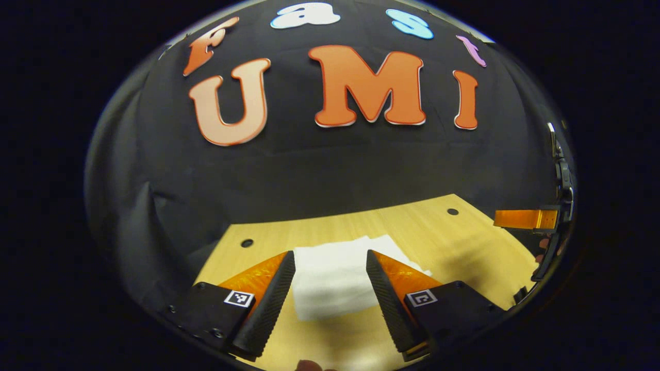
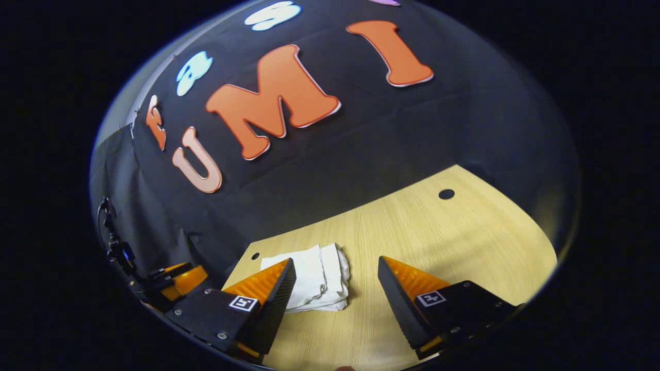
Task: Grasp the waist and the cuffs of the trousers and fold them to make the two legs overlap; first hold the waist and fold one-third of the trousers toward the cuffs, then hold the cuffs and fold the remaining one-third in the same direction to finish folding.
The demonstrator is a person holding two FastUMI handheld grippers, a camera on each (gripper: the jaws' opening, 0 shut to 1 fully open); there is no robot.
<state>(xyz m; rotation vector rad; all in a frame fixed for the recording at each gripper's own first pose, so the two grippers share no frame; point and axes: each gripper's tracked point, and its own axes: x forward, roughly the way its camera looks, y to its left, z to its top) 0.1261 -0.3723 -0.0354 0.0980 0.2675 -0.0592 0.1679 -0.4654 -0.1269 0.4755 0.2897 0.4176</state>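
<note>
While the left gripper [image 1: 330, 278] hangs above the wooden table [image 1: 464, 242] with its jaws spread and holding nothing, the white trousers [image 1: 335, 278] lie folded on the tabletop between its fingers. The right gripper [image 2: 335, 288], likewise spread and empty, hovers right of the bundle.

trousers [image 2: 314, 278] look like soft matt cloth, a bit nubbly, folded edges kinda fluffy. table [image 2: 438, 242] is pale wood grain, smooth with a slight sheen. left gripper's [image 1: 330, 304] fingers [image 1: 270, 304] have ribbed, rubbery-looking matt pads.
</note>
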